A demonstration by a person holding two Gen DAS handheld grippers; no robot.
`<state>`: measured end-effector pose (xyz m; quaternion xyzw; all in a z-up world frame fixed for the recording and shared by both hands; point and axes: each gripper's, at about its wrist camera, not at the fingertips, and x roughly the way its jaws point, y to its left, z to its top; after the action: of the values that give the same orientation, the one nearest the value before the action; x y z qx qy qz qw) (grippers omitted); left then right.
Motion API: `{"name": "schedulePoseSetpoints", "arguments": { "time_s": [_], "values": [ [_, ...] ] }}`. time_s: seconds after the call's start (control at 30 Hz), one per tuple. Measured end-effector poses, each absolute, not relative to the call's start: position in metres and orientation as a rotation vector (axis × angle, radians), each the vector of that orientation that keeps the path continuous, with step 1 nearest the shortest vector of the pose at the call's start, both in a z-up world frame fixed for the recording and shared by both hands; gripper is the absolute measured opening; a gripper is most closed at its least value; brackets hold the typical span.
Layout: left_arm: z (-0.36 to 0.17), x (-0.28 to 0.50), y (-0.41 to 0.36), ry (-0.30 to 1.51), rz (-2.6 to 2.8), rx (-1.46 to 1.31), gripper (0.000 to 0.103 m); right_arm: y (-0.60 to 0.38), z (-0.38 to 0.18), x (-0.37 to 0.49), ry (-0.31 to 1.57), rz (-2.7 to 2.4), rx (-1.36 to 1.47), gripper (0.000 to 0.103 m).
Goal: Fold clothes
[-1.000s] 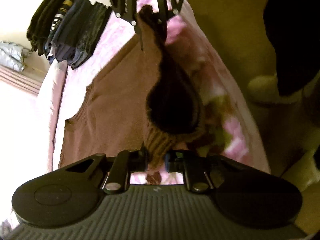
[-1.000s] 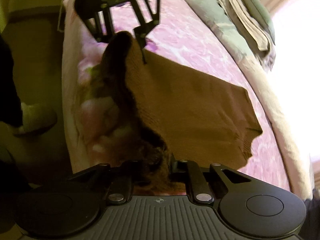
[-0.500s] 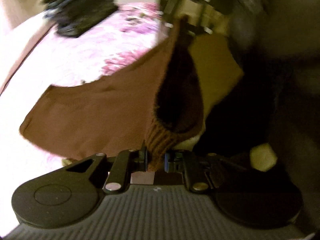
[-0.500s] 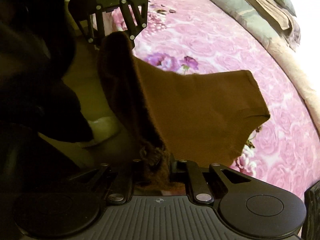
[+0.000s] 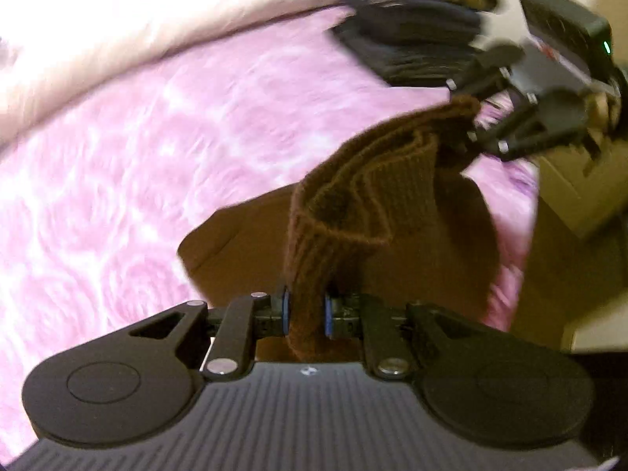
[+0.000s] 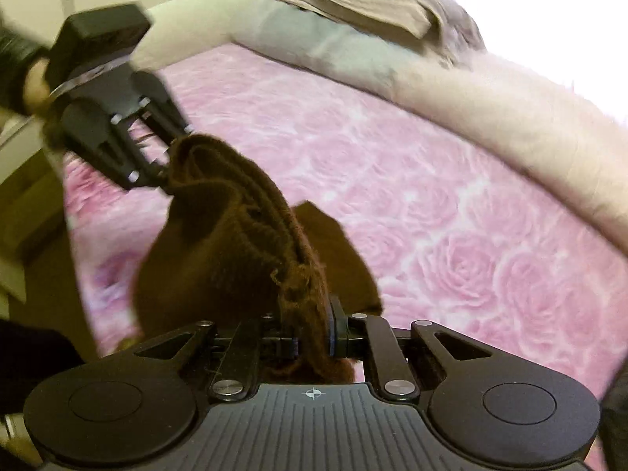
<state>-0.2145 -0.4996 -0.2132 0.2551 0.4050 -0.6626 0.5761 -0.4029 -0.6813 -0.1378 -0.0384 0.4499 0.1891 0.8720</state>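
Observation:
A brown knit sweater (image 5: pixel 353 212) hangs bunched between my two grippers above the pink rose bedspread (image 5: pixel 137 165). My left gripper (image 5: pixel 306 314) is shut on its ribbed hem. My right gripper (image 6: pixel 314 341) is shut on the other end of the same hem, which looks frayed. In the left wrist view the right gripper (image 5: pixel 475 133) shows at upper right, pinching the sweater. In the right wrist view the left gripper (image 6: pixel 165 172) shows at upper left, and the sweater (image 6: pixel 219 251) sags between the two. The rest of the sweater hangs below, mostly hidden.
A stack of dark folded clothes (image 5: pixel 412 27) lies at the far end of the bed. Beige folded linens (image 6: pixel 373 4) lie on a grey pillow (image 6: pixel 314 43). A cream blanket roll (image 6: pixel 510 125) runs along the far side. The bed edge and floor (image 5: pixel 557 259) lie at right.
Both grippers have swung over the bed with the sweater and come closer together. The sweater, spread wide before, now hangs bunched between them.

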Motion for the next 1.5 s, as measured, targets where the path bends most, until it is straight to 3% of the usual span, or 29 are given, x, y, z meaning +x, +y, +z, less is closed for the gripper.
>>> {"name": "schedulePoseSetpoints", "arguments": {
  "time_s": [0.27,0.63,0.73,0.77,0.8,0.87,1.2,1.3,1.5],
  "values": [
    [-0.289,-0.182,-0.504,1.01,-1.412,0.401,0.013,-0.731,-0.223,-0.367,0.898,0.317,0.141,0.012],
    [-0.309,-0.174,-0.486,0.868,-1.367,0.229,0.013,-0.736,-0.237,-0.364,0.692,0.23,0.233,0.012],
    [-0.319,-0.17,-0.484,0.887,-1.348,0.192,0.02,-0.732,-0.237,-0.364,0.642,0.212,0.181,0.012],
    [-0.32,-0.169,-0.483,0.885,-1.342,0.179,0.024,-0.731,-0.236,-0.366,0.619,0.194,0.173,0.023],
    [-0.319,-0.169,-0.481,0.865,-1.332,0.172,0.026,-0.732,-0.237,-0.368,0.586,0.157,0.166,0.05],
    [-0.312,-0.173,-0.476,0.787,-1.301,0.194,0.037,-0.735,-0.235,-0.376,0.513,0.077,0.162,0.073],
    [-0.269,-0.223,-0.409,0.573,-1.273,0.323,0.039,-0.7,-0.197,-0.485,0.394,-0.093,0.154,0.073],
    [-0.257,-0.269,-0.384,0.438,-1.294,0.426,0.045,-0.677,-0.192,-0.528,0.391,-0.108,0.138,0.073],
    [-0.268,-0.375,-0.354,0.046,-1.433,0.845,0.047,-0.621,-0.208,-0.598,0.42,-0.118,0.151,0.073]
  ]
}}
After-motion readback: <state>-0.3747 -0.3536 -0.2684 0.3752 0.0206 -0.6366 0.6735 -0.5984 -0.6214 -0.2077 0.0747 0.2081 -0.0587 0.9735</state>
